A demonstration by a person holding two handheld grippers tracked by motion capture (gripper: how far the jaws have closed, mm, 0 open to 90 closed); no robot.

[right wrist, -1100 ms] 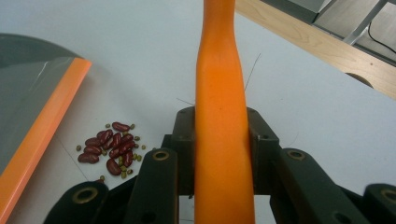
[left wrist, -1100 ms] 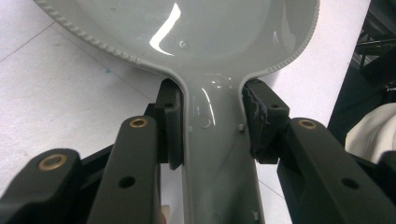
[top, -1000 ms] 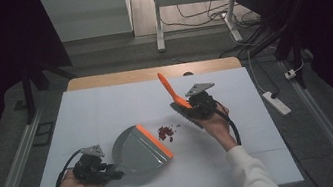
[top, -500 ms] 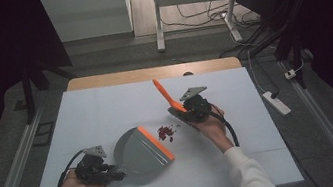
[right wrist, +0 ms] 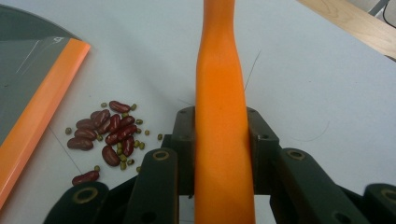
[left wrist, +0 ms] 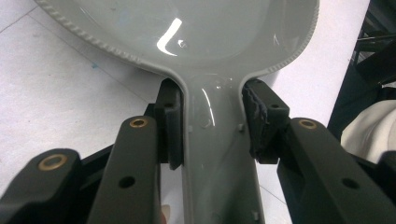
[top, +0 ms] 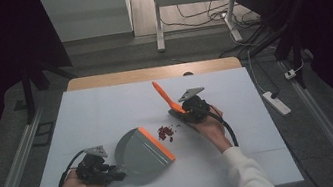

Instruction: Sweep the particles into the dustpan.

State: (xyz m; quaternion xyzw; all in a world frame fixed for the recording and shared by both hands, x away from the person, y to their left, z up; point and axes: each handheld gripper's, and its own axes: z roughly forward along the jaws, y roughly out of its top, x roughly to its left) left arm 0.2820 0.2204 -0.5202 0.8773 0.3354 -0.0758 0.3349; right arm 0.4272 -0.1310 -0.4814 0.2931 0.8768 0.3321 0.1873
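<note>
Nearest the person, the left gripper (top: 96,168) has its fingers (left wrist: 170,122) clamped on the narrow neck of a grey dustpan (top: 139,151), one pad on each side of the handle (left wrist: 215,154). The pan is glossy grey plastic with a ribbed rim and a bright orange lip (top: 156,143) along its open edge; it lies flat on the surface with that lip facing the beans. Just beyond the lip sits a small pile of dark red beans (top: 165,132), mixed with tiny green ones (right wrist: 123,158), close to the lip but not touching it. Past the pile, the right gripper (top: 193,108) is closed on the orange handle of a brush (top: 167,97), which slants up and away over the surface. The surface (top: 96,109) is pale white with a wooden strip (top: 151,73) at its far edge. Behind it, a grey floor (top: 98,58), a metal frame leg (top: 157,19), loose cables (top: 192,13) and a white power strip (top: 276,102) lie in a dim room.
</note>
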